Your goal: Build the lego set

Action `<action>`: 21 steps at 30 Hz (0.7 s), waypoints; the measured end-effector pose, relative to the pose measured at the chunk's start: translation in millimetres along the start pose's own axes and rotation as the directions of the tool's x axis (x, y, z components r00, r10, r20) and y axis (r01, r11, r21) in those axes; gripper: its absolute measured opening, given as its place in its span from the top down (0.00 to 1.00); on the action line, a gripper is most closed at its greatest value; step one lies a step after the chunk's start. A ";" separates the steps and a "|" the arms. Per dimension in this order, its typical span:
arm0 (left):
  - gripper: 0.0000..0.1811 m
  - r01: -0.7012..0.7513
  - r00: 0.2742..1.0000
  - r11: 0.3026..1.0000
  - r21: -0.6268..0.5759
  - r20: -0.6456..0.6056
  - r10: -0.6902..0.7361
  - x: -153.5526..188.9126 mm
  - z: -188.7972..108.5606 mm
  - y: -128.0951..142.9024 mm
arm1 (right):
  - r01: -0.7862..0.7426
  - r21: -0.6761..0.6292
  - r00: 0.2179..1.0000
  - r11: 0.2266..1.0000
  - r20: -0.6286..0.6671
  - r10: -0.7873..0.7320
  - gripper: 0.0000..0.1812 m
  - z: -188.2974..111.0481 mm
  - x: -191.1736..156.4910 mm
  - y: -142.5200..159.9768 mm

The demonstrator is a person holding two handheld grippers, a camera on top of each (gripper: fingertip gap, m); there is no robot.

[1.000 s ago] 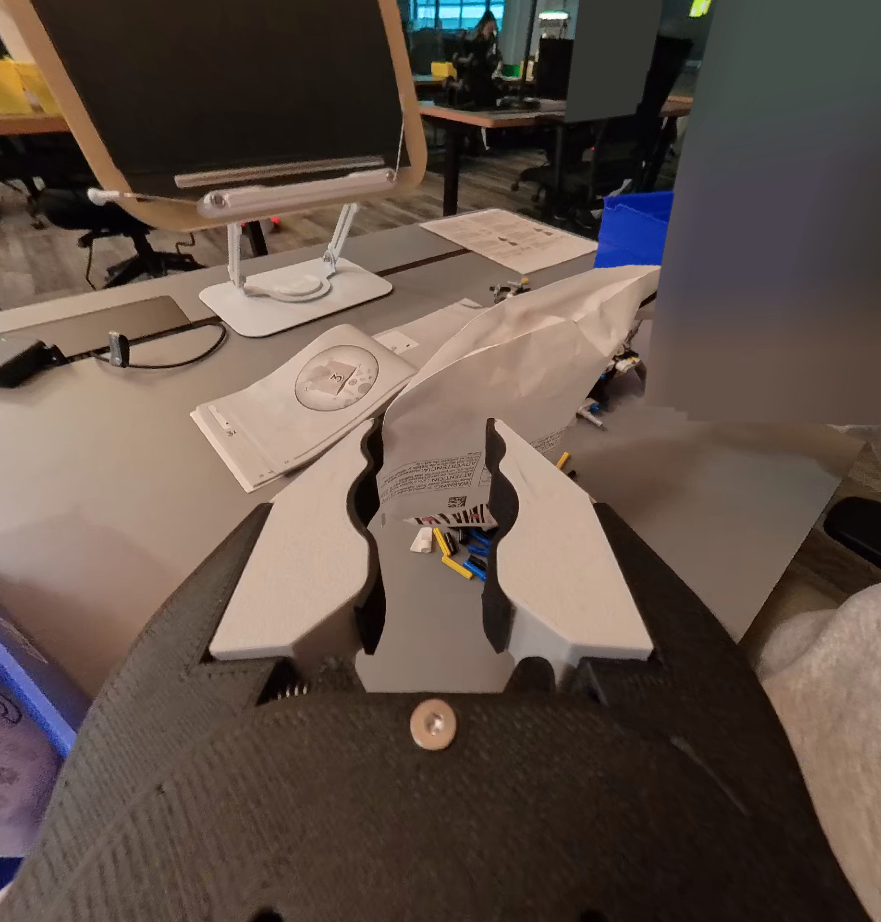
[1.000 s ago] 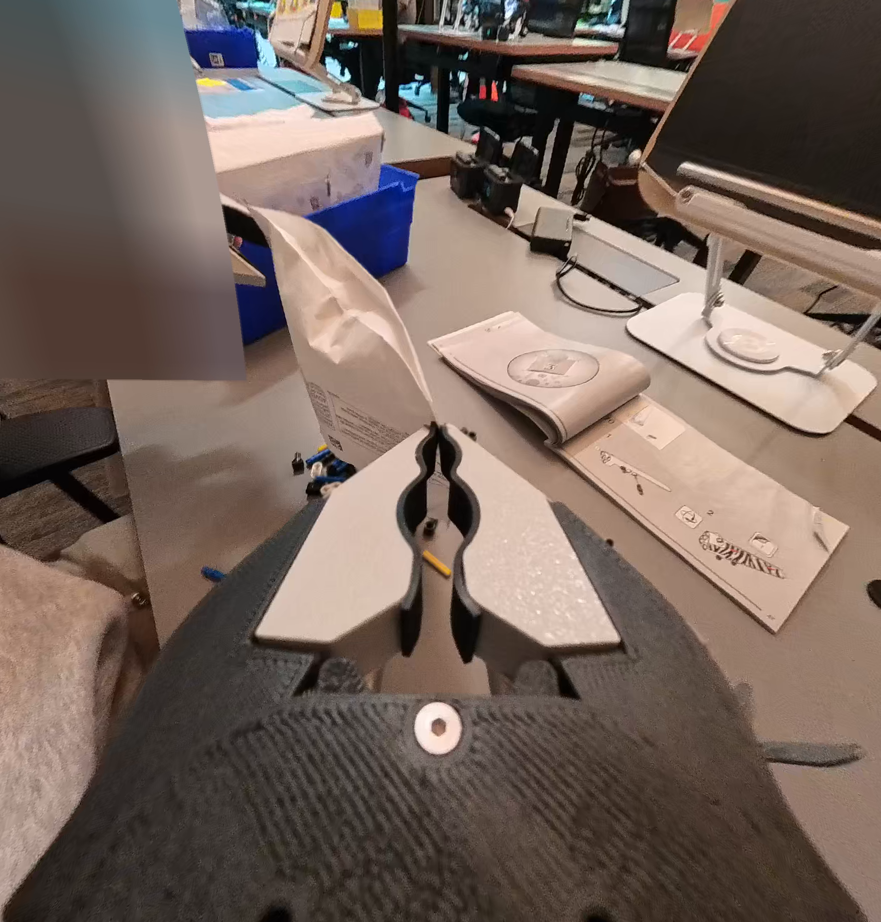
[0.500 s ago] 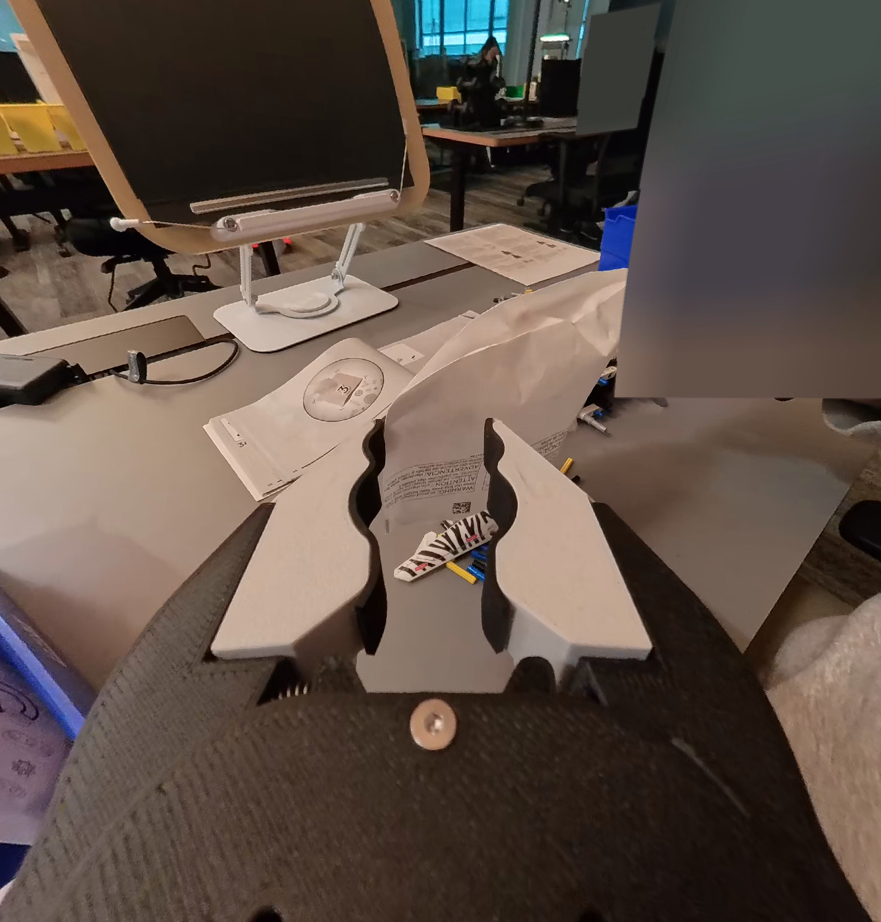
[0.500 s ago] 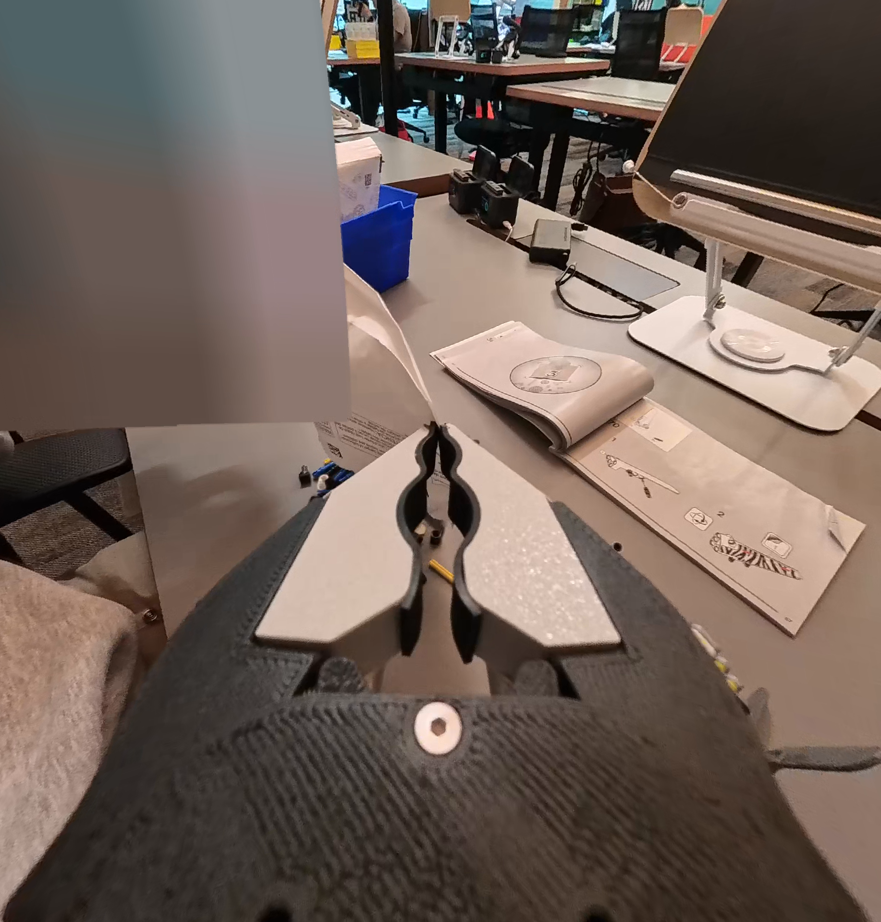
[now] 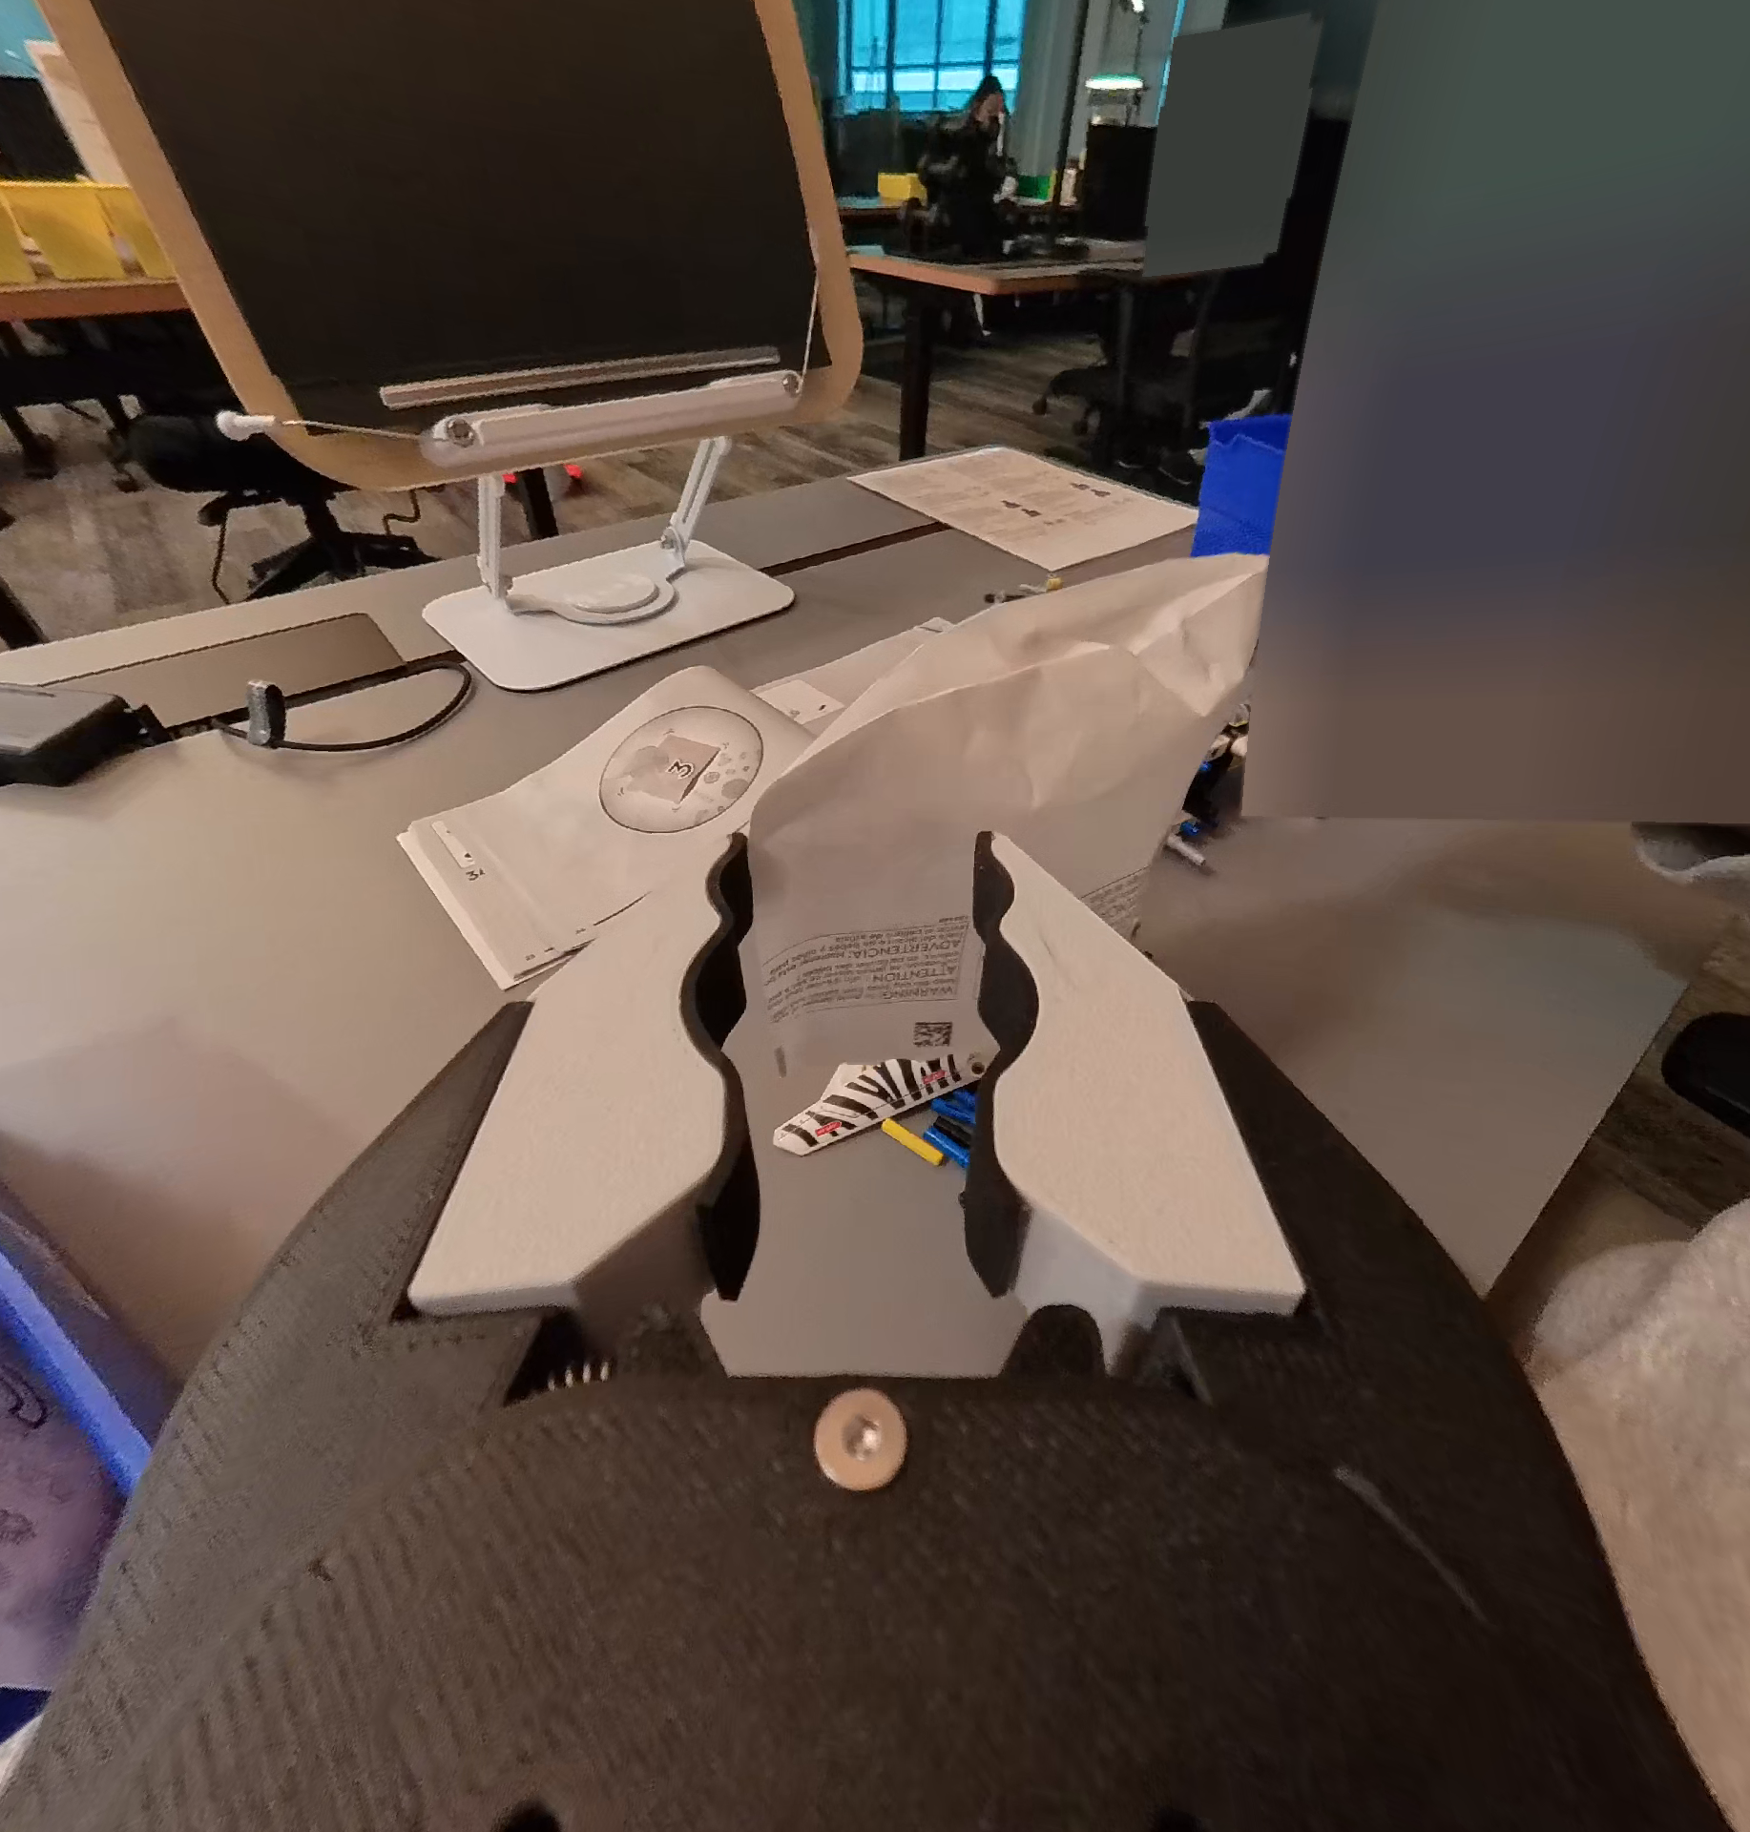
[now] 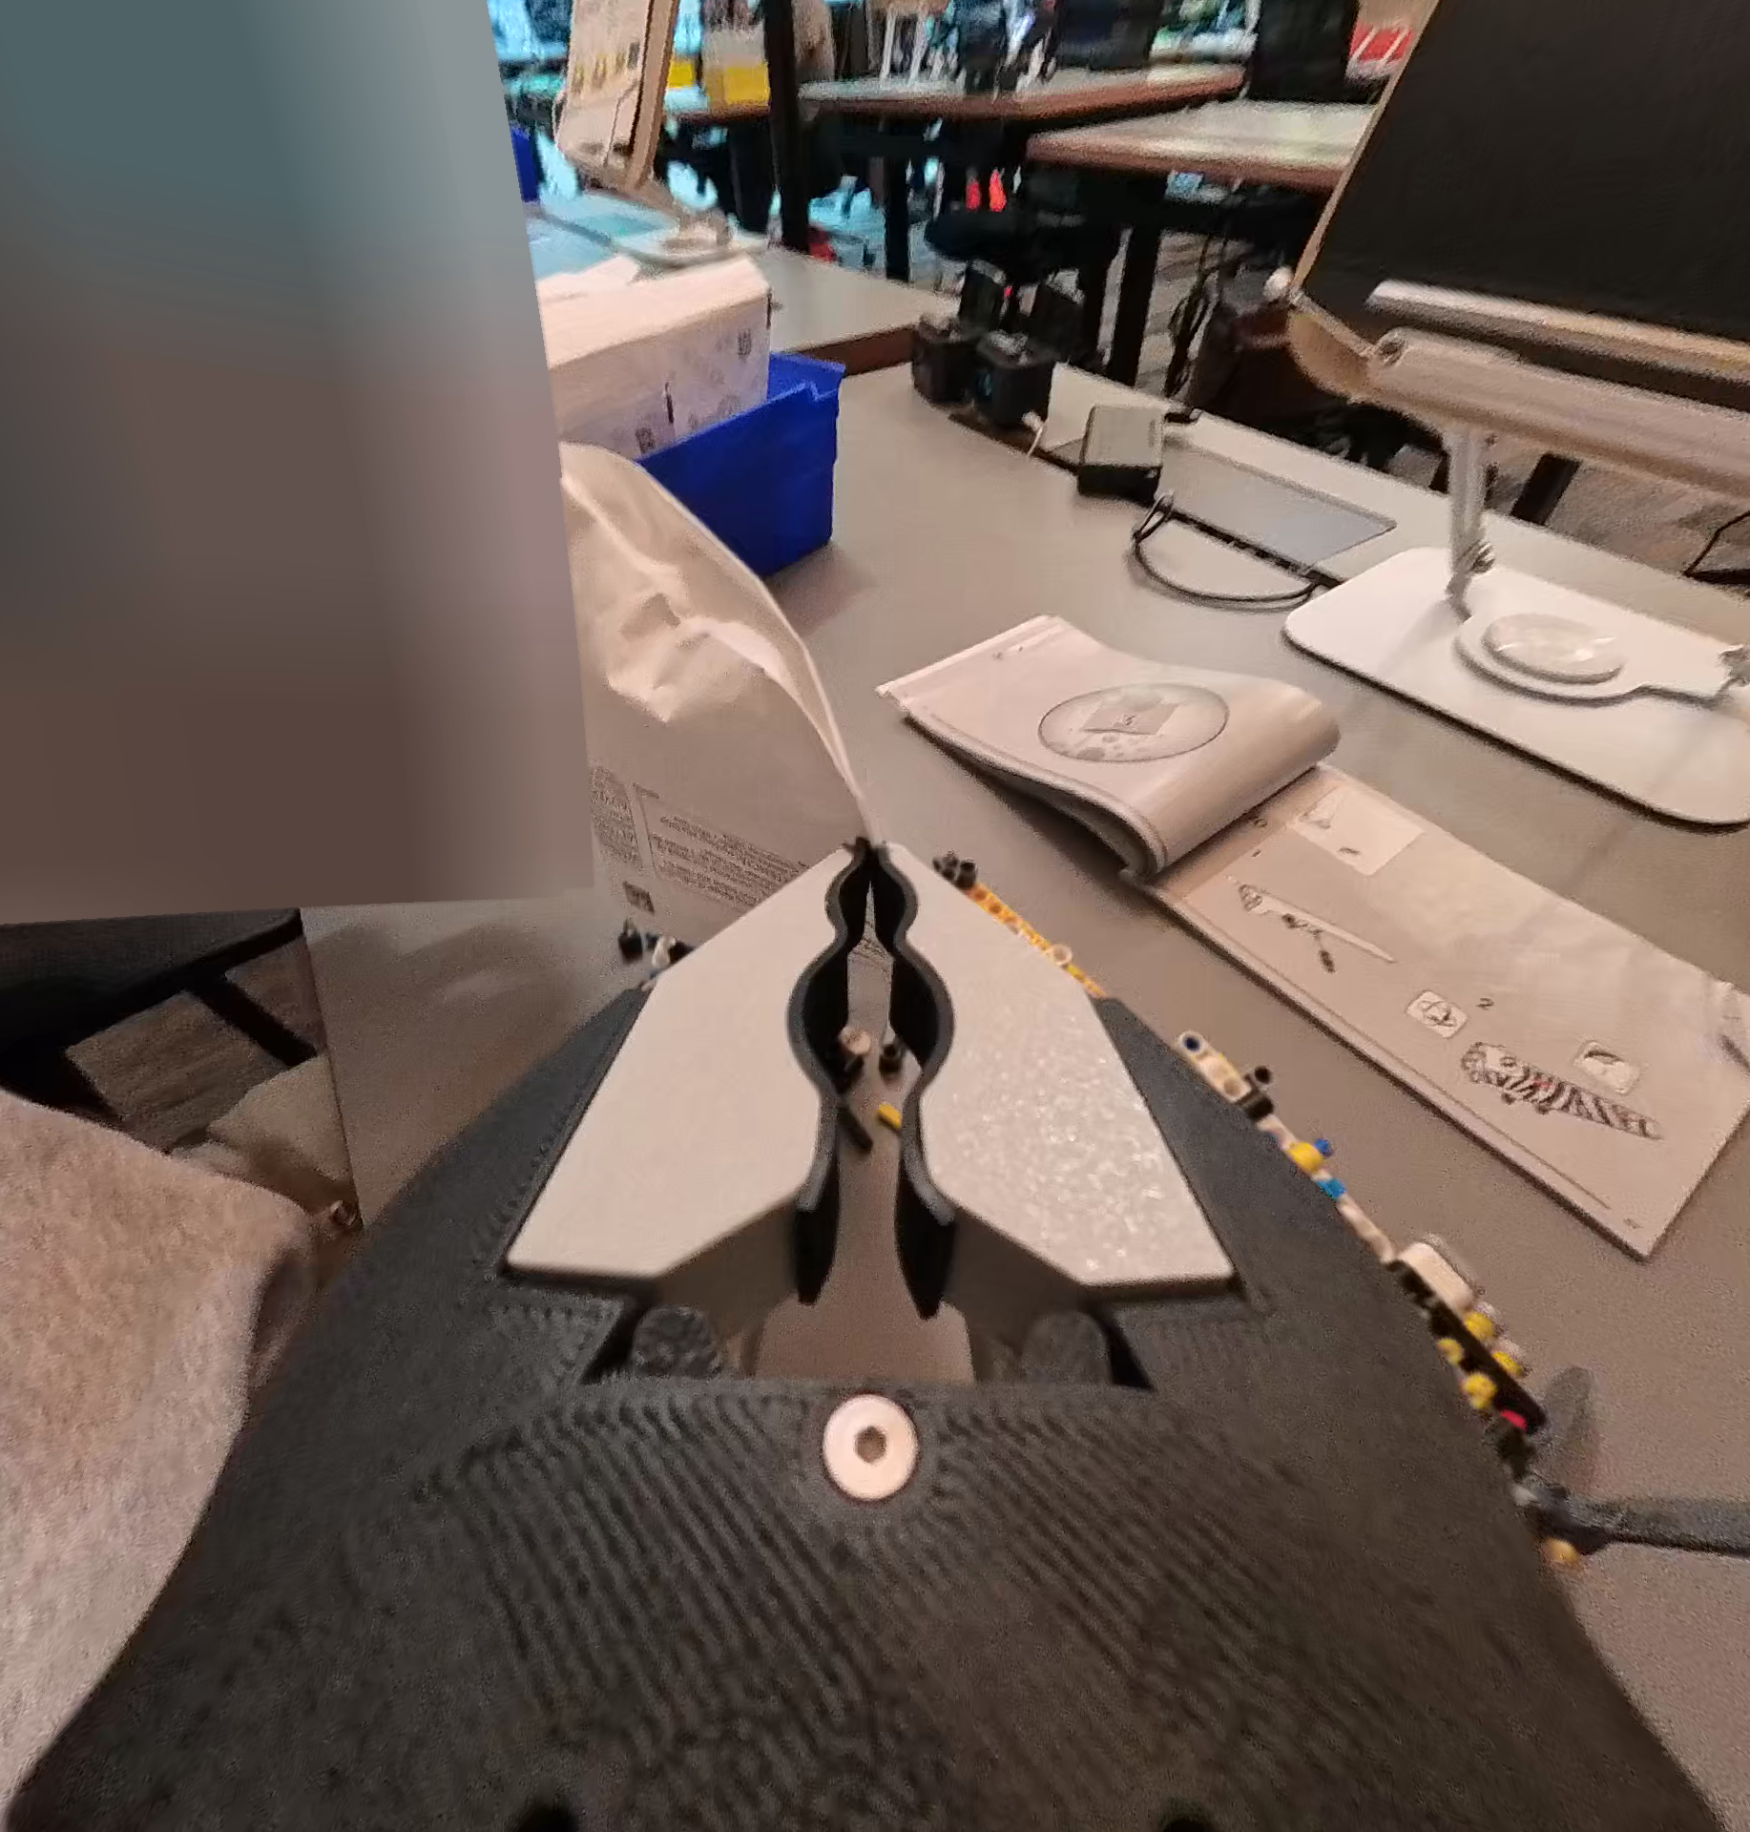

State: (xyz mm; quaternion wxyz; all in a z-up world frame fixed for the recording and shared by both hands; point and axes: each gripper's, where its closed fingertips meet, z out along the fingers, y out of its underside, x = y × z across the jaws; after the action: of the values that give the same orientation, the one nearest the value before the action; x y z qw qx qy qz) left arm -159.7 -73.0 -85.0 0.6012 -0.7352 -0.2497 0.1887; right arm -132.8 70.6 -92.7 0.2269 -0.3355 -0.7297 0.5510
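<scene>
Paper bag (image 6: 712,753) in right gripper (image 6: 869,849) (corner)

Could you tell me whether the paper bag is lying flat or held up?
Held up: the right tool pinches the bag by its corner.

The left claw (image 5: 861,853) and the right claw (image 6: 869,848) share one build: a black, ridged 3D-printed body carrying two light grey wedge-shaped fingers (image 5: 593,1100) with wavy black inner pads. A silver screw (image 5: 859,1437) sits centrally. A grey fleece sleeve (image 6: 88,1318) is worn.
</scene>
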 end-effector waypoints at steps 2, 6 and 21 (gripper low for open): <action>0.77 0.002 1.000 1.000 0.001 -0.025 -0.002 3.7 -0.3 0.3 | 0.016 0.002 1.000 1.000 -0.023 -0.016 1.00 -0.3 4.1 0.4; 0.76 0.011 1.000 1.000 0.013 -0.014 -0.011 2.3 -0.7 -0.5 | -0.014 0.009 1.000 1.000 -0.003 0.014 1.00 2.0 2.5 -0.6; 0.76 0.030 0.999 0.997 0.071 0.010 -0.031 -3.1 -2.5 -8.8 | 0.008 0.048 1.000 0.999 -0.011 -0.007 1.00 7.6 1.4 -10.0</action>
State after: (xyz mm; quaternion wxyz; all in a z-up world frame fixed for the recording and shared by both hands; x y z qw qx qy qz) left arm -162.0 -75.5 -76.0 0.6283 -0.7086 -0.2573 0.1924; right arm -141.4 65.0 -85.3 0.2409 -0.3302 -0.7161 0.5658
